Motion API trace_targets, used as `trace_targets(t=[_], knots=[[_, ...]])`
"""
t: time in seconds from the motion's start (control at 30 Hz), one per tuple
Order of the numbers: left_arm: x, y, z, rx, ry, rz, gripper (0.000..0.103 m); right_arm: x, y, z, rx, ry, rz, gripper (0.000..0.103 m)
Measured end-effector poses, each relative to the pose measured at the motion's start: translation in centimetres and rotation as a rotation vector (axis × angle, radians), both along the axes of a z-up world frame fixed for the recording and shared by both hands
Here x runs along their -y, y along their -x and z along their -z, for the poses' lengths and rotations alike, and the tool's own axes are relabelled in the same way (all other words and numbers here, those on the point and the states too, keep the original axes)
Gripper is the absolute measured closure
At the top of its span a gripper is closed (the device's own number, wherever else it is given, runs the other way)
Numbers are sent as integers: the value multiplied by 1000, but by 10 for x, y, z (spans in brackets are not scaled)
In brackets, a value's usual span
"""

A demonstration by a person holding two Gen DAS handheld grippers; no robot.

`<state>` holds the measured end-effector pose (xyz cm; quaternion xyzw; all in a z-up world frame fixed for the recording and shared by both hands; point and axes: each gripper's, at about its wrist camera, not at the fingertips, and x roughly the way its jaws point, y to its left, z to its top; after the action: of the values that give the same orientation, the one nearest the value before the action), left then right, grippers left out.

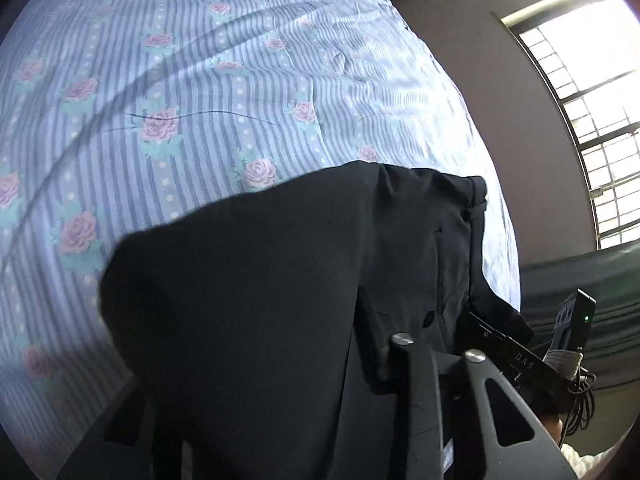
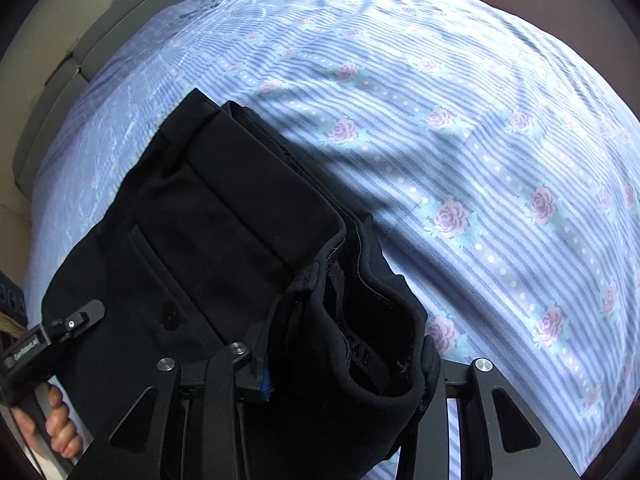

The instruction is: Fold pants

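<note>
The left gripper sits low in its own view with black cloth draped over its fingers, so the tips are hidden and whether they pinch the fabric cannot be told. The right gripper is likewise buried: a thick roll of the same cloth bulges between its two arms, and its fingertips are covered, so its state cannot be told either. What both carry is a pair of black pants, gathered and folded over on themselves, with the waistband and a dark button showing in the left view and a pocket seam on the flat part in the right view. The pants hang partly raised at the gripper ends, the far part over a bedsheet striped in blue with pink roses. From the right view, the person's fingers grip a handle at the lower left. Beyond the bed, a barred window glows brightly in a grey wall.
</note>
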<state>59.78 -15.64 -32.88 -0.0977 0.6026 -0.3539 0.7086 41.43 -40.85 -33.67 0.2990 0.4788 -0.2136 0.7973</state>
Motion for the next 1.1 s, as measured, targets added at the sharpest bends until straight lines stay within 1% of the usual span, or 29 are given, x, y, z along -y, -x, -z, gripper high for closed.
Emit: trace_targets(t=[0.07, 0.13, 0.27, 0.33, 0.43, 0.53, 0.63, 0.8, 0.97, 1.1], knots=[[1, 9, -16, 37, -28, 9, 81, -2, 4, -12, 20, -6, -23, 73], [4, 21, -34, 86, -54, 30, 83, -8, 8, -27, 47, -4, -51, 76], [4, 50, -67, 147, -92, 47, 84, -28, 17, -68, 104, 41, -144, 78], [-7, 68, -79, 175, -106, 50, 84, -38, 24, -85, 129, 44, -176, 78], [-21, 88, -100, 187, -107, 21, 84, -60, 39, -116, 156, 76, -233, 78], [-51, 115, -124, 202, -113, -10, 84, -79, 58, -143, 168, 108, -289, 78], [-75, 141, -146, 213, -131, -36, 84, -106, 86, -168, 180, 112, -347, 78], [-122, 198, -189, 276, -150, -63, 84, -151, 124, -201, 202, 128, -400, 78], [-164, 243, -215, 298, -158, -117, 84, -190, 161, -229, 233, 125, -432, 78], [-195, 276, -228, 303, -163, -189, 84, -219, 183, -244, 250, 129, -508, 78]])
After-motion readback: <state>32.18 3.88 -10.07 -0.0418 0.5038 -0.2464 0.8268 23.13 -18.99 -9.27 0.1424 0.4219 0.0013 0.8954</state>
